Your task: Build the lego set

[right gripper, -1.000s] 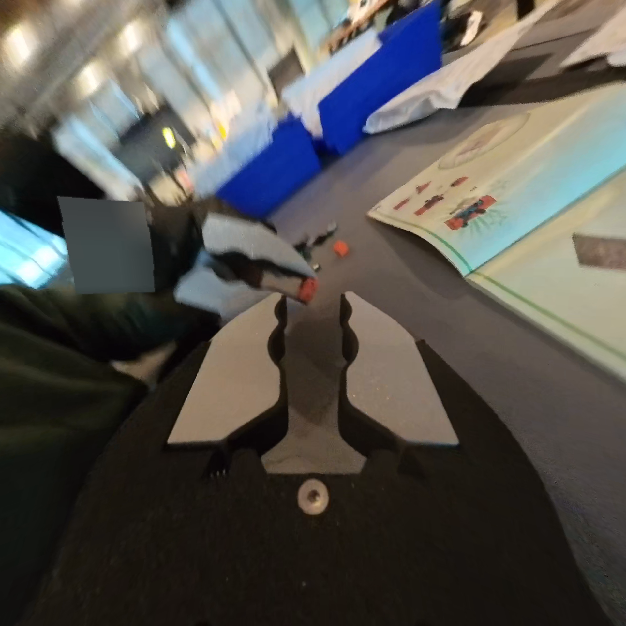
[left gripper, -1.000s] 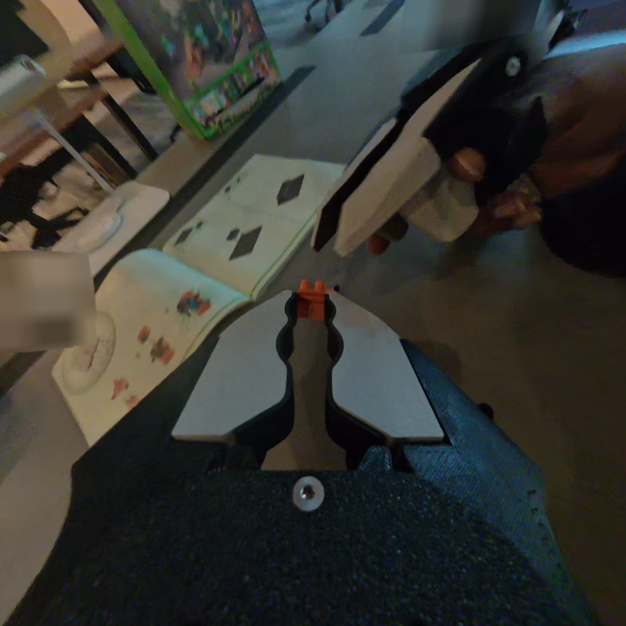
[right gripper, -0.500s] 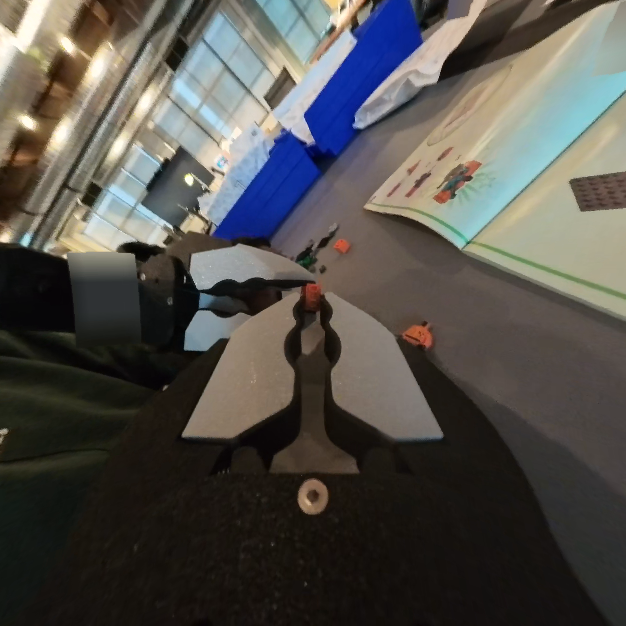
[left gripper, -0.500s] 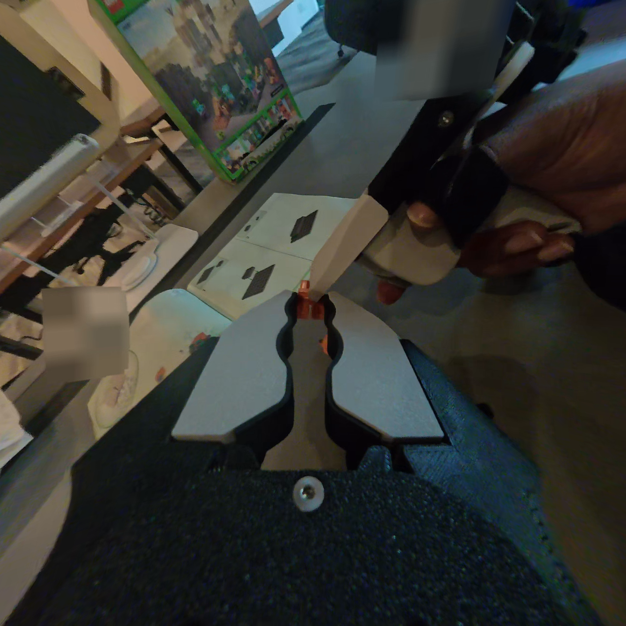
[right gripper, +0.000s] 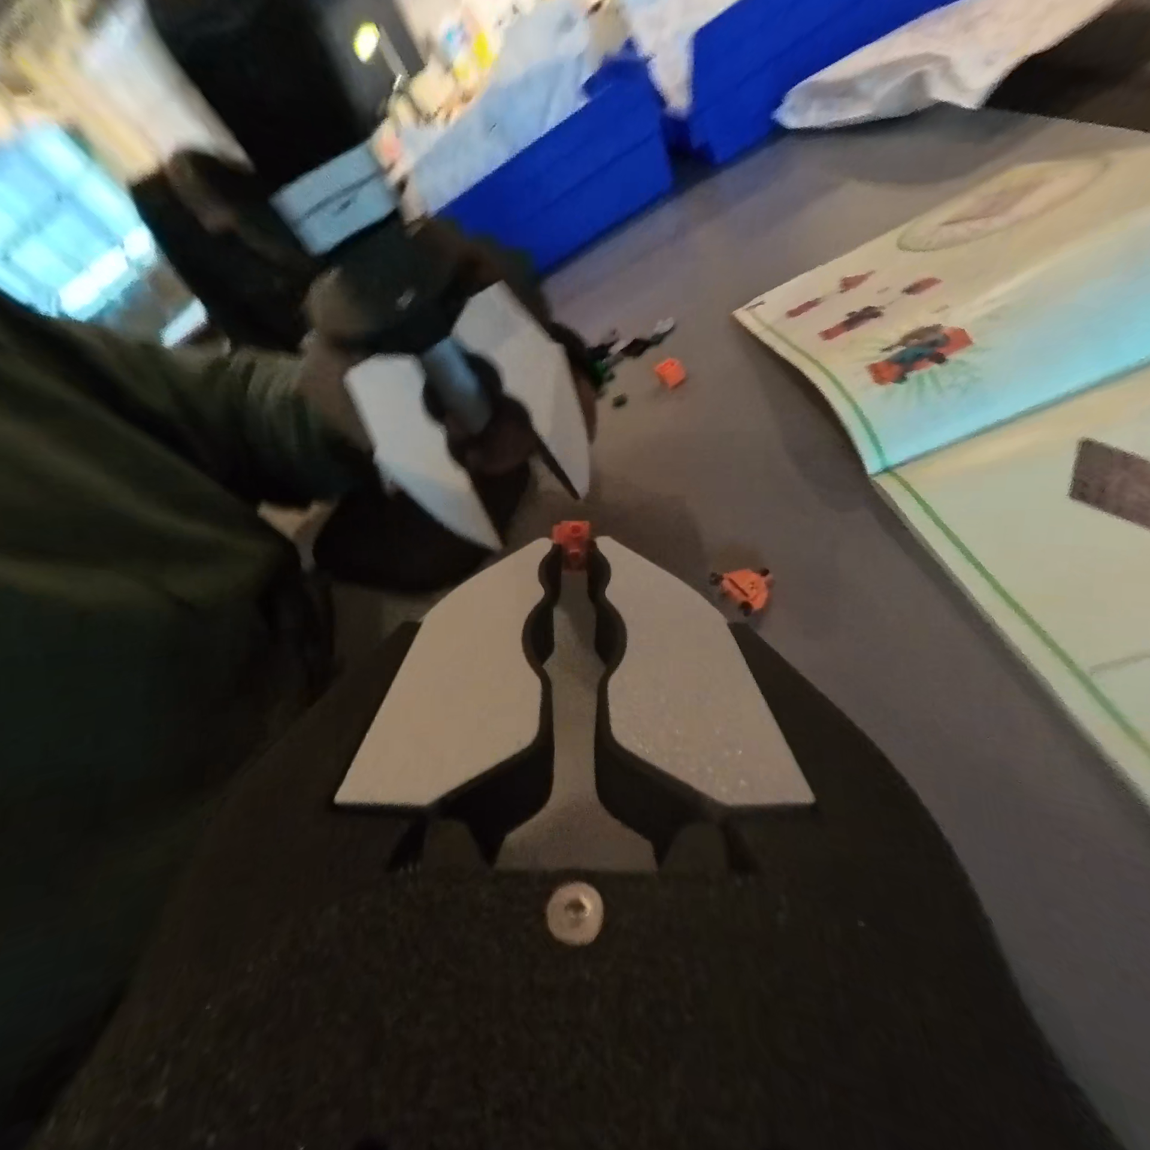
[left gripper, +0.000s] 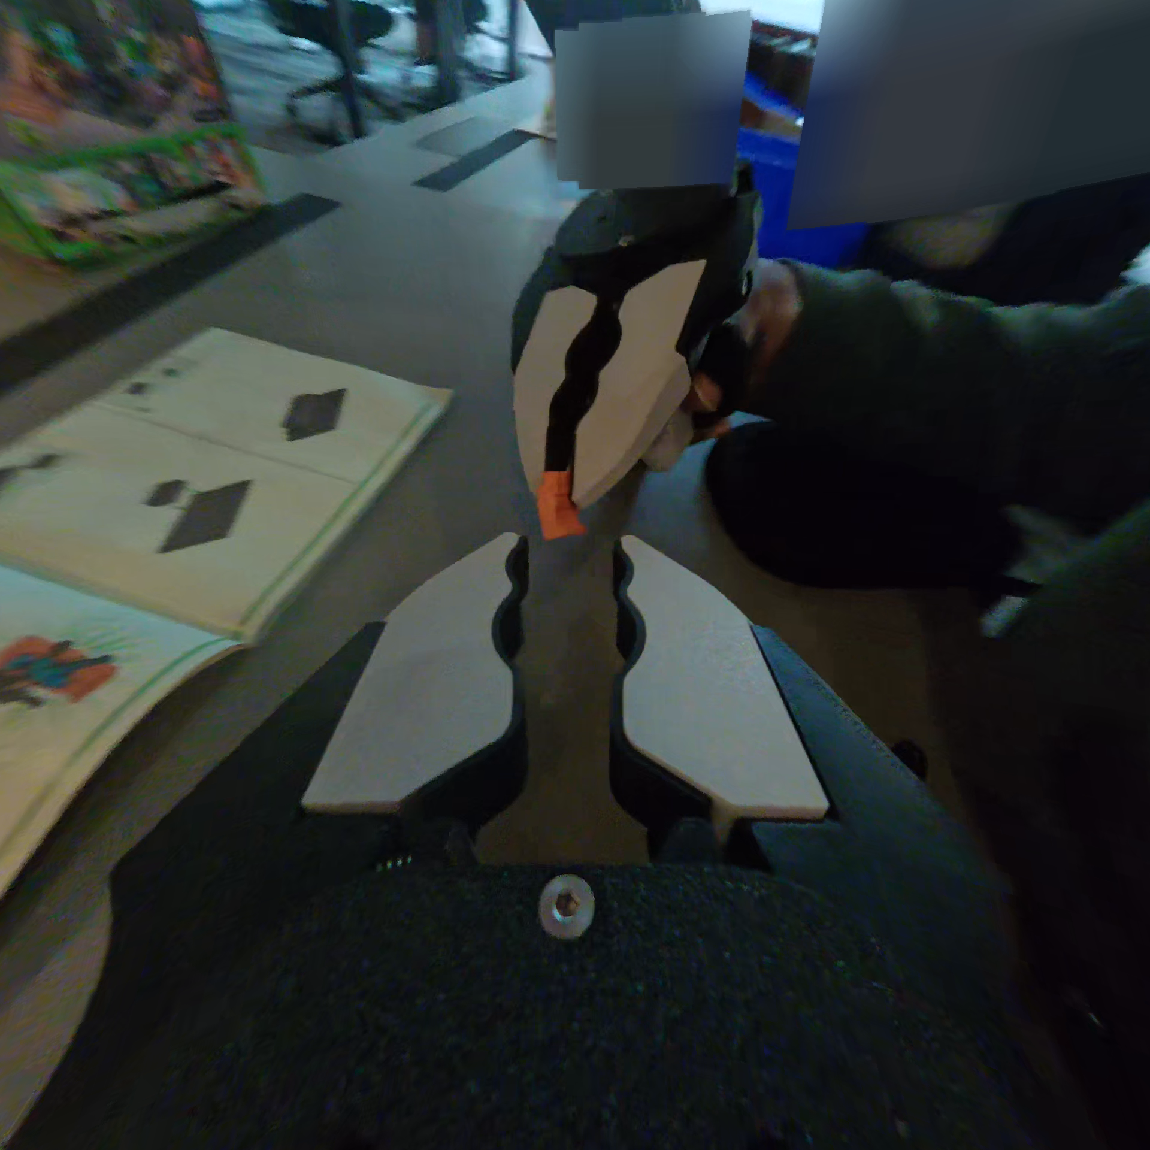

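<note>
My right gripper (right gripper: 572, 547) is clenched on a small orange brick (right gripper: 571, 540) at mid-frame in its own view; in the left wrist view the same gripper hangs at upper centre with the brick at its tips. My left gripper (left gripper: 571, 544) is released, its fingers (left gripper: 435, 678) spread wide and empty just below that brick. On the grey table (right gripper: 778, 747) lie another orange piece (right gripper: 743, 585) right of centre, and an open instruction booklet (left gripper: 205, 485) at the left.
</note>
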Motion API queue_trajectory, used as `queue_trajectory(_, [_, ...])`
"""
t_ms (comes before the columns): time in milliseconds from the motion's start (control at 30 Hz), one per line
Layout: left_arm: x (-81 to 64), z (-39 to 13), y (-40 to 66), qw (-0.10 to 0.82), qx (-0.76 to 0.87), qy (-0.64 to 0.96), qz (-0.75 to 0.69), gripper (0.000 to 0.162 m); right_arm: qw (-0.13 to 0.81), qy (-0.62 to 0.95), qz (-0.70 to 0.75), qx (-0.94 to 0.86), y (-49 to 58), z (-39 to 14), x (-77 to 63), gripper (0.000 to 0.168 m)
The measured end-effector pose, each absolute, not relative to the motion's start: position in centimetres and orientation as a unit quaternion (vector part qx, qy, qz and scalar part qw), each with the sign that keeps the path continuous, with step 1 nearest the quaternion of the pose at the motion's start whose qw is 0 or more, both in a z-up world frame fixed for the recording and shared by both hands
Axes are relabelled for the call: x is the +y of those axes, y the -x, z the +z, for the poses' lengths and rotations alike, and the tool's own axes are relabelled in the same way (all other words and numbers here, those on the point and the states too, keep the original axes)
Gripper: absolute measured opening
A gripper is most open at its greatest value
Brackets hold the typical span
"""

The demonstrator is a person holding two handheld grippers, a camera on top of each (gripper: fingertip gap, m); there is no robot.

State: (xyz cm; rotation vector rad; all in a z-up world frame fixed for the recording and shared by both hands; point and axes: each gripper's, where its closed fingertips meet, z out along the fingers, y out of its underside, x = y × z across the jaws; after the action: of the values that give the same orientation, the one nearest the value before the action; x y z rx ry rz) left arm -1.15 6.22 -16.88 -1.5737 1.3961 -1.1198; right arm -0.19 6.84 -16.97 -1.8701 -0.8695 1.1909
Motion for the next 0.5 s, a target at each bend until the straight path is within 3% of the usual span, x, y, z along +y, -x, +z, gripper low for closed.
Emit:
queue_trajectory(233, [4.6,-17.6,1.2,0.286,0.547,0.594,-0.515,0.026,0.34,0.715,0.466,-0.396,0.6,-17.3,5.5,0.008])
queue_trajectory(500, [4.0,-18.3,1.2,0.27,0.554,0.594,-0.517,0.02,0.315,0.703,0.477,-0.423,1.2,-17.8,4.5,0.008])
